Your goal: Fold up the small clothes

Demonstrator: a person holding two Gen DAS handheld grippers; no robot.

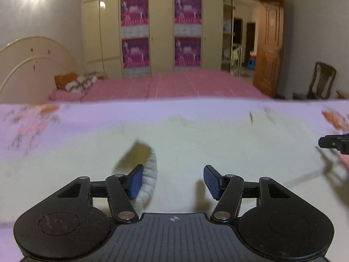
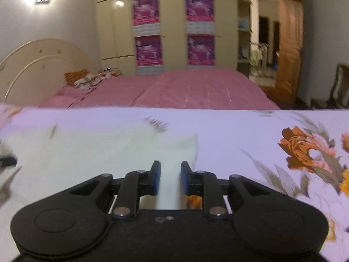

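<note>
Left claw (image 1: 173, 180) wide and holding nothing; right claw (image 2: 170, 178) narrow, its pads apart over a pale garment (image 1: 196, 144) spread on the floral sheet (image 2: 250, 126).

Only the left view shows a white ribbed cuff (image 1: 148, 174) curling up against the left pad, with the right claw's black tip at the frame's right edge. Only the right view shows the garment's right border and the sheet's orange flowers (image 2: 305, 150) sharply; whether cloth is pinched between the right pads cannot be told, though a gap shows. Motion blur smears both views. The garment's near part is hidden by the claws. Behind stand a pink bed (image 2: 174, 89) and wardrobe (image 1: 161, 32).
</note>
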